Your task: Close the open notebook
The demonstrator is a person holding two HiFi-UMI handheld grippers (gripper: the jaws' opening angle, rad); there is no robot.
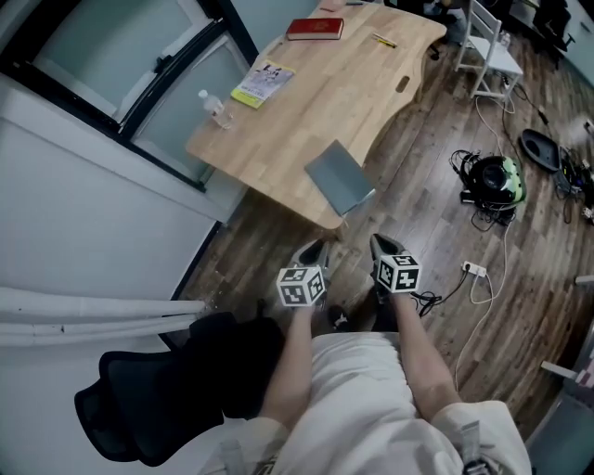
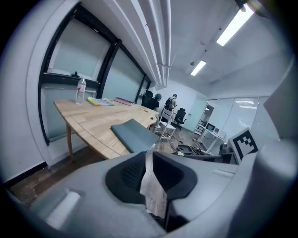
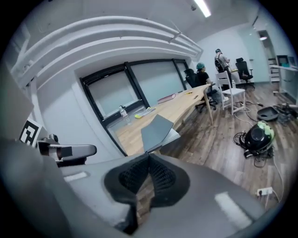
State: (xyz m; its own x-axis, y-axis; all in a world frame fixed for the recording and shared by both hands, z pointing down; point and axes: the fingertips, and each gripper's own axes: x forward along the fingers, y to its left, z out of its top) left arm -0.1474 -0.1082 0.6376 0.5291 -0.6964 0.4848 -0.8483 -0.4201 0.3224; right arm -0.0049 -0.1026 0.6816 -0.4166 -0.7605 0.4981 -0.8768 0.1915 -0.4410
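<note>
The grey notebook (image 1: pixel 339 176) lies with its cover down at the near edge of the wooden table (image 1: pixel 306 111), one corner overhanging. It also shows in the left gripper view as the notebook (image 2: pixel 132 135), and in the right gripper view as the notebook (image 3: pixel 156 130). Both grippers hang in front of my body, well short of the table. My left gripper (image 1: pixel 314 250) has its jaws close together around a pale crumpled paper strip (image 2: pixel 151 186). My right gripper (image 1: pixel 382 246) is shut with nothing in it; its tips (image 3: pixel 149 157) meet.
On the table are a red book (image 1: pixel 315 28), a yellow booklet (image 1: pixel 263 83), a water bottle (image 1: pixel 215 109) and a pen (image 1: pixel 383 41). A black office chair (image 1: pixel 167 390) stands at my lower left. A green-black device (image 1: pixel 497 181), cables and a power strip (image 1: pixel 474 270) lie on the floor.
</note>
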